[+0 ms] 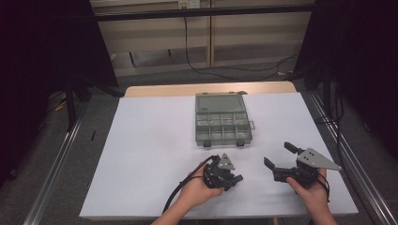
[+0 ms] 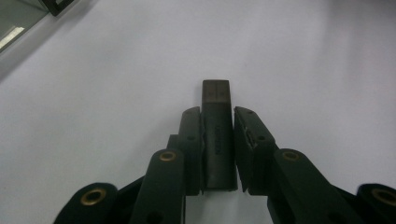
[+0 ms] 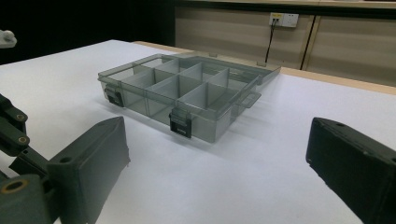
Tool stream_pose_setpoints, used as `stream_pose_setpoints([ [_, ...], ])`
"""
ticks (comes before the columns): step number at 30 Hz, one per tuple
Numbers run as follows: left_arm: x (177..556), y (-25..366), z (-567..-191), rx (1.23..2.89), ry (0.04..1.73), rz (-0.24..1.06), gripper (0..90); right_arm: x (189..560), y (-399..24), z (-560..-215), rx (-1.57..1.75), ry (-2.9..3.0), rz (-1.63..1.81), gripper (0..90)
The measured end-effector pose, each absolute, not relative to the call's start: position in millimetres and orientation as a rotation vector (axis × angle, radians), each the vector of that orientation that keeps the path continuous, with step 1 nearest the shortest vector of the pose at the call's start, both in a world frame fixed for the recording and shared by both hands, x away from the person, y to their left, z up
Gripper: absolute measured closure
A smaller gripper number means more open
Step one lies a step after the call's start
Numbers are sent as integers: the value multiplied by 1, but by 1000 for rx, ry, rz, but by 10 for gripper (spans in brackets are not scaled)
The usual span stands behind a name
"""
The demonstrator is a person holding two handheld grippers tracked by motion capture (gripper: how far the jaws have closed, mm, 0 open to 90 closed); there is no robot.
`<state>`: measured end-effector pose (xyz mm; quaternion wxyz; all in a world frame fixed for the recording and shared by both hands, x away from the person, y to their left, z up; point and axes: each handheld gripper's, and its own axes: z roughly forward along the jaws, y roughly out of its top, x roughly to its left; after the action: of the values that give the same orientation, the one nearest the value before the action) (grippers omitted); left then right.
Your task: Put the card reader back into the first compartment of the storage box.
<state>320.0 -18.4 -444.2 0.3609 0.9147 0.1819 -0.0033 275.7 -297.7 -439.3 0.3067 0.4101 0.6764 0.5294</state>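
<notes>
A small dark rectangular block (image 2: pixel 217 135) lies on the white table sheet between the jaws of my left gripper (image 2: pixel 217 116), its far end sticking out past the fingertips. Both pads sit against its long sides. In the high view my left gripper (image 1: pixel 233 178) rests near the front middle of the table, held in a hand. My right gripper (image 1: pixel 279 155) stands open to its right, nothing between its jaws, and points toward a clear grey compartment box (image 1: pixel 223 123). The box (image 3: pixel 187 88) has its lid folded back flat and its compartments look empty.
The white sheet (image 1: pixel 150 154) covers the table; a wooden edge (image 1: pixel 206 89) shows at the far side. Metal floor rails (image 1: pixel 56 159) run along both sides, with dark curtains beyond. A cable trails from the left gripper over the front edge.
</notes>
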Motion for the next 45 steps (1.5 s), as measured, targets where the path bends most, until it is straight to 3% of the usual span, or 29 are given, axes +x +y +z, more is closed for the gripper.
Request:
stream_pose_setpoints([
  [10,330,-9,-438,2312,554,-71,738,275,-300,-439,1096,1780,1409,49],
  [45,364,21,-400,2236,704,-53,738,273,-300,-439,1093,1761,1451,40],
])
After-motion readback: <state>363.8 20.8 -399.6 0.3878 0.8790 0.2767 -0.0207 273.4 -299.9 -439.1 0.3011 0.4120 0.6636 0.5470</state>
